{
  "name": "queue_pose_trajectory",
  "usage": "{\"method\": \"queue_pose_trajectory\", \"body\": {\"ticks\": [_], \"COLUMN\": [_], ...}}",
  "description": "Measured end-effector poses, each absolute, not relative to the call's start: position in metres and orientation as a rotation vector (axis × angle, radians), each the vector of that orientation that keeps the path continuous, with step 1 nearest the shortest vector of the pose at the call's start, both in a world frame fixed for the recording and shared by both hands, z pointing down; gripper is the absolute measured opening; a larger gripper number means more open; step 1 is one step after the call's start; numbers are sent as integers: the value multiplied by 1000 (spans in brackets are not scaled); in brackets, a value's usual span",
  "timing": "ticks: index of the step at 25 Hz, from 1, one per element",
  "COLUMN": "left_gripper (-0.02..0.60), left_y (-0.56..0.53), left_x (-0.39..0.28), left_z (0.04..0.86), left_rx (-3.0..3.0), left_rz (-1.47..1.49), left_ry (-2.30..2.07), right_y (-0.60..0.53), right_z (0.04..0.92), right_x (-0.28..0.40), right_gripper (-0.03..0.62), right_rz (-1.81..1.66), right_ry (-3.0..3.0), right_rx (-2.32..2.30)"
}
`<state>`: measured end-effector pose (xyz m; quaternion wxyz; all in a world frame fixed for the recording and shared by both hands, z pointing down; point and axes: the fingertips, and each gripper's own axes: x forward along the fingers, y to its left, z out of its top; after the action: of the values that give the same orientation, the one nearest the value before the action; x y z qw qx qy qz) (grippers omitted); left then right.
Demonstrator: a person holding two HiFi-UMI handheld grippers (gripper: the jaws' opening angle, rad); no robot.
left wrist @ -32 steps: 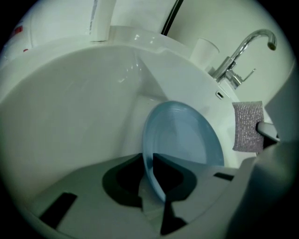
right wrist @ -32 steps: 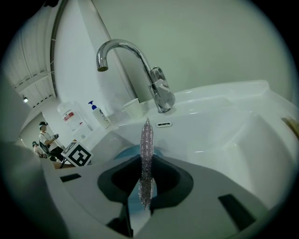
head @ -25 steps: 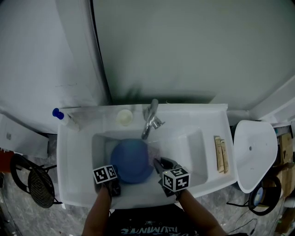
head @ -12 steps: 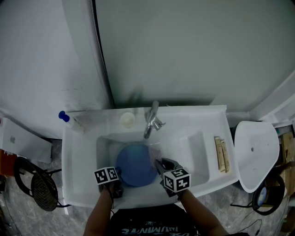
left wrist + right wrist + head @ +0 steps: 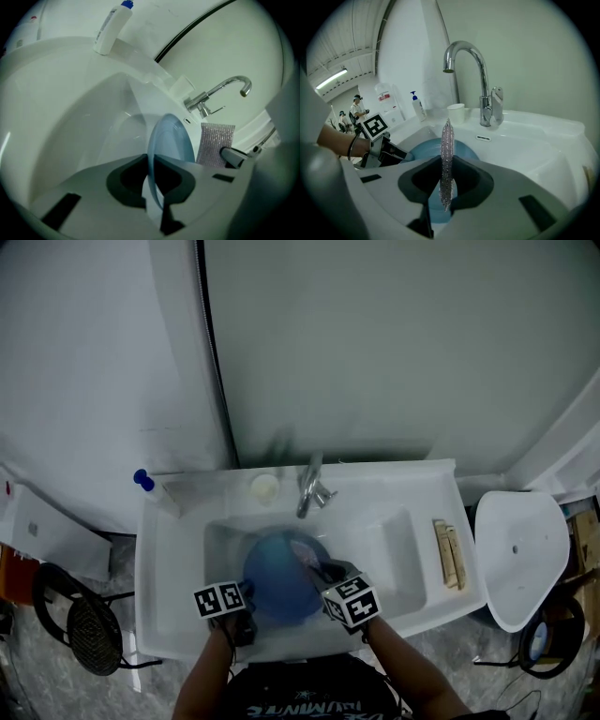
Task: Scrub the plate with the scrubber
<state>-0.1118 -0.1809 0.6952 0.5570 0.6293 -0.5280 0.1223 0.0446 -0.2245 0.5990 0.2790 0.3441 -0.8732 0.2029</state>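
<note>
Plate [image 5: 281, 579], blue, stood tilted in the sink [image 5: 398, 554] basin. Its rim at about seven o'clock was pinched in the closed jaws of the left gripper [image 5: 151, 185], apparently to steady it and present its face. At four o'clock the right gripper [image 5: 446, 183] was clamped on the pink scrubber [image 5: 447, 150], held edge-on over the plate, likely ready for wiping. Beyond, at twelve o'clock, rose the tap [image 5: 309, 486], with a cup [image 5: 265, 487] beside it.

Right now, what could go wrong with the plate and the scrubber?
The left gripper pinches the blue plate only at its rim, on edge over the sink, so a hard scrub might knock it loose. The thin scrubber sits in the right gripper by one end; it may bend or slip out. The faucet is close and could be bumped.
</note>
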Motion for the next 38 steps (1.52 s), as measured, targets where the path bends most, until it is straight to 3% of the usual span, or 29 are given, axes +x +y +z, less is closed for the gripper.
{"method": "queue_pose_trajectory", "body": {"ticks": [7, 19, 38], "left_gripper": [29, 31, 34], "left_y": [-181, -172, -185], "left_x": [-111, -107, -134], "left_z": [666, 636, 618], "left_rx": [1530, 1596, 1603], "left_rz": [248, 210, 143], "left_ry": [-1266, -1257, -1323], "right_y": [-236, -235, -159], "right_z": [592, 596, 602], "right_x": [25, -12, -62], "right_gripper": [77, 77, 78], "right_rz": [379, -240, -674], "right_ry": [-2263, -1976, -1982], "right_rx": [927, 752, 245]}}
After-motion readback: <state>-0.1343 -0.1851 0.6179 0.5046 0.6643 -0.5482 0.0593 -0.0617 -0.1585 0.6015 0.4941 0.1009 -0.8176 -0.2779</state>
